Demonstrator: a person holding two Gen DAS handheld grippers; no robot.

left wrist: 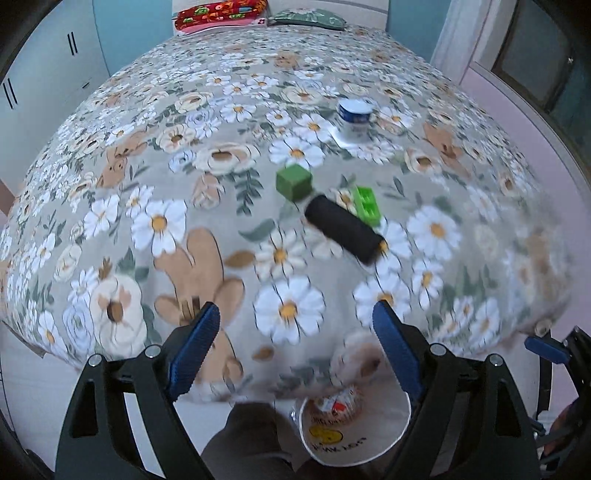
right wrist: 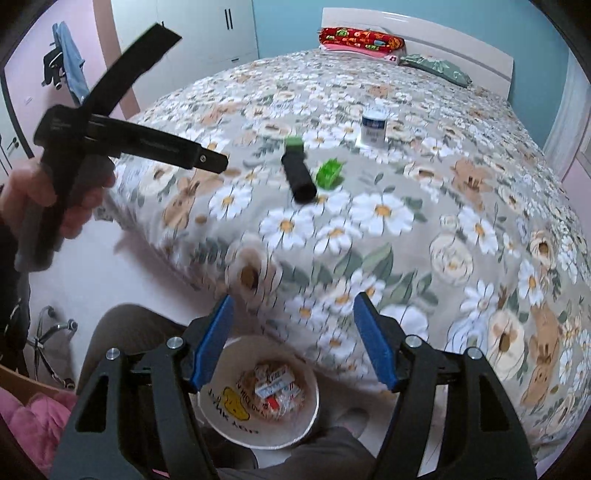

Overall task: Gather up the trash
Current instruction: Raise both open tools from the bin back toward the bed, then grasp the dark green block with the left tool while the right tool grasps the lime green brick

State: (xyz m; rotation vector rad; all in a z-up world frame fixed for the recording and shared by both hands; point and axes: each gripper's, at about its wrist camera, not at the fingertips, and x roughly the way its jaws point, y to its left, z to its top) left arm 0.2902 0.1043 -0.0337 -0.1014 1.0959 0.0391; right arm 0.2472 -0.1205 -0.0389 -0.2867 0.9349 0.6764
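Note:
A white bin (right wrist: 229, 402) with several crumpled wrappers (right wrist: 275, 387) in it stands on the floor at the foot of the bed. My right gripper (right wrist: 294, 306) hangs open above it, with nothing between its blue pads. My left gripper (left wrist: 295, 314) is also open and empty, over the bed's near edge, with the bin (left wrist: 369, 435) below it. On the floral bedspread lie a black cylinder (left wrist: 343, 229), a dark green cube (left wrist: 293, 181), a bright green brick (left wrist: 366, 205) and a white jar with a blue label (left wrist: 354, 122). A hand grips the left tool's black handle (right wrist: 74, 155).
Red and green pillows (right wrist: 360, 38) lie at the headboard. White wardrobes (right wrist: 207, 33) line the far wall. A chair's wheeled base (right wrist: 51, 332) and pink fabric (right wrist: 33, 413) are at the lower left. The person's trousered leg (left wrist: 255, 439) is beside the bin.

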